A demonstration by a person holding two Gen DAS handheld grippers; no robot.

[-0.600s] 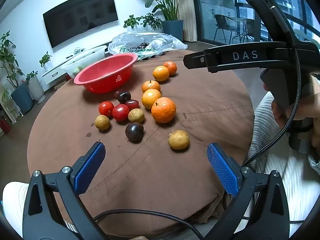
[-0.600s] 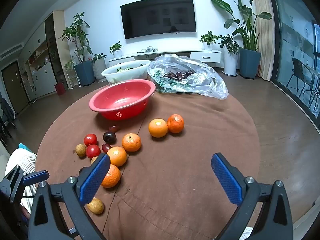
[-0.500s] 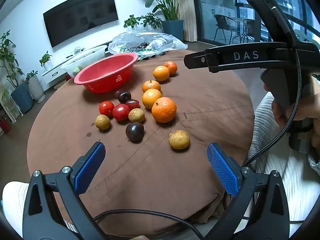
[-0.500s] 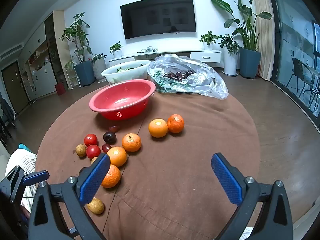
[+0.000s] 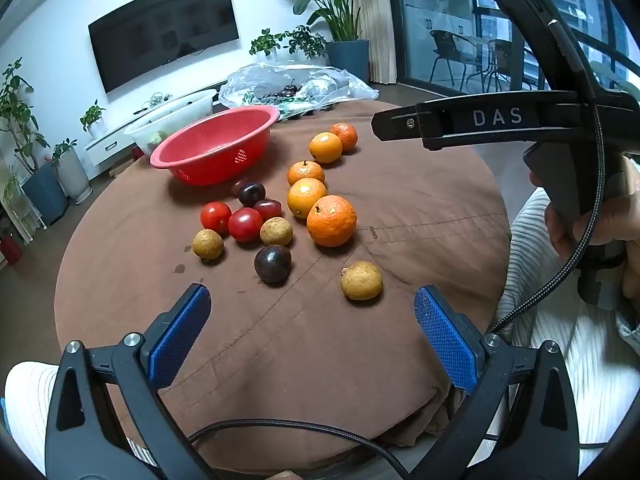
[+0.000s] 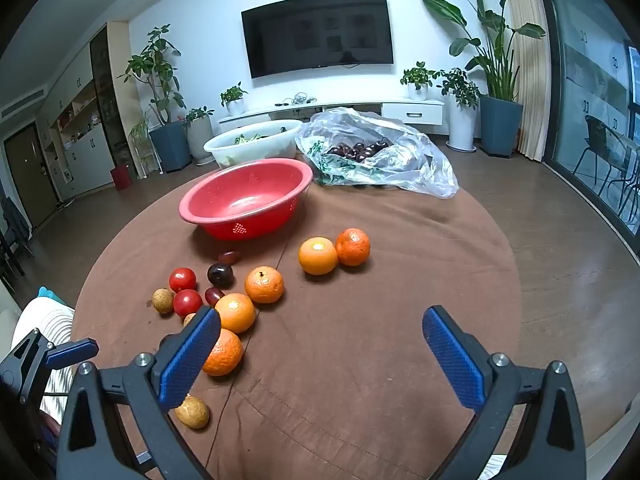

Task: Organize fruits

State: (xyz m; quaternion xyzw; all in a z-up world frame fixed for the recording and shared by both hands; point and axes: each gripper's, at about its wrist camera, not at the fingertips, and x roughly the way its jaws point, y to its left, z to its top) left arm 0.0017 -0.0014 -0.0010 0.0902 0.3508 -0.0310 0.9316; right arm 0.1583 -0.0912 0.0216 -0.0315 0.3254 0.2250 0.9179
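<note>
you hold the left gripper (image 5: pixel 312 314) and right gripper (image 6: pixel 320 338) wide and empty above a brown-clothed round table (image 6: pixel 400 280) before a wall-mounted television (image 6: pixel 318 32).

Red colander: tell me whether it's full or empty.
Empty. The red colander shows a bare inside in the right wrist view; every loose fruit lies on the brown tablecloth.

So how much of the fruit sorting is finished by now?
None yet, it seems. The red basket looks empty, and the oranges, tomatoes and other fruit lie loose on the brown cloth. The left gripper and right gripper are open, holding nothing.
</note>
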